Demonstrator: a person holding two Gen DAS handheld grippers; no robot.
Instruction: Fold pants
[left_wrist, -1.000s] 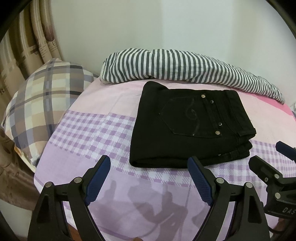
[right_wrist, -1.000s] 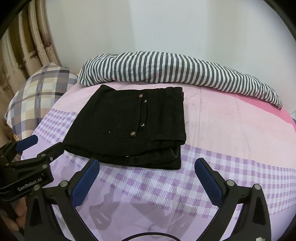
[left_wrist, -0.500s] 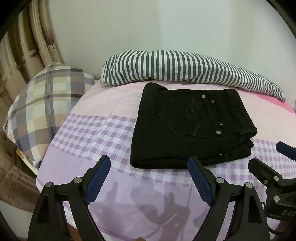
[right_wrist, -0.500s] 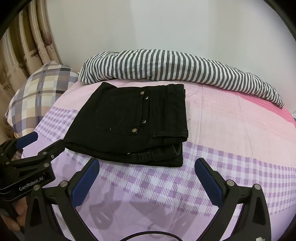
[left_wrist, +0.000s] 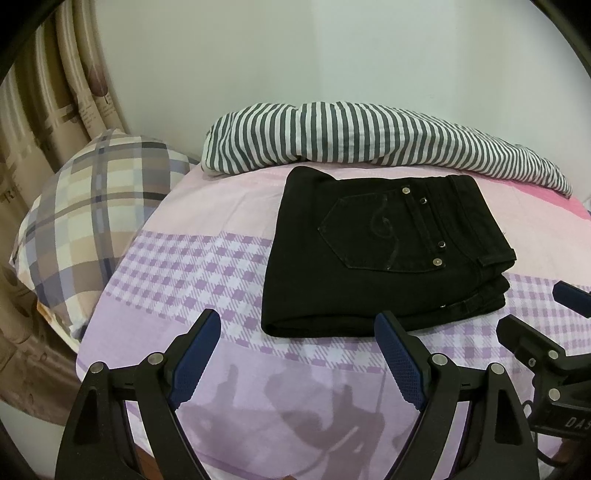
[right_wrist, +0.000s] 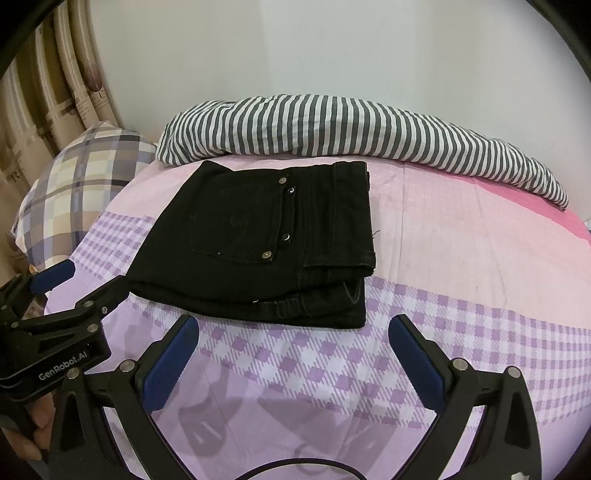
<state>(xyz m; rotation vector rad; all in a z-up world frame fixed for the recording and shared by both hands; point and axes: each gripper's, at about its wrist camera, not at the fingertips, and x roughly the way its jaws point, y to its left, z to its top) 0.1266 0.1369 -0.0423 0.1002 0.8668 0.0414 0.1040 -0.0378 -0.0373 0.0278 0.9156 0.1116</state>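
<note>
The black pants (left_wrist: 380, 254) lie folded into a compact rectangle on the bed, back pocket with metal rivets facing up; they also show in the right wrist view (right_wrist: 266, 243). My left gripper (left_wrist: 297, 332) is open and empty, held just short of the fold's near edge. My right gripper (right_wrist: 293, 336) is open and empty, also just short of the pants' near edge. Each gripper shows at the edge of the other's view: the right one (left_wrist: 543, 314) and the left one (right_wrist: 85, 284).
The bed sheet (left_wrist: 192, 266) is pink with purple checks. A striped grey-and-white blanket (left_wrist: 362, 136) lies bunched behind the pants against the white wall. A plaid pillow (left_wrist: 85, 218) sits at the left by the curtains (left_wrist: 48, 110).
Both grippers have tilted down a little, so the pants and bedding sit lower in view. The pants have not moved and both grippers stay open.
</note>
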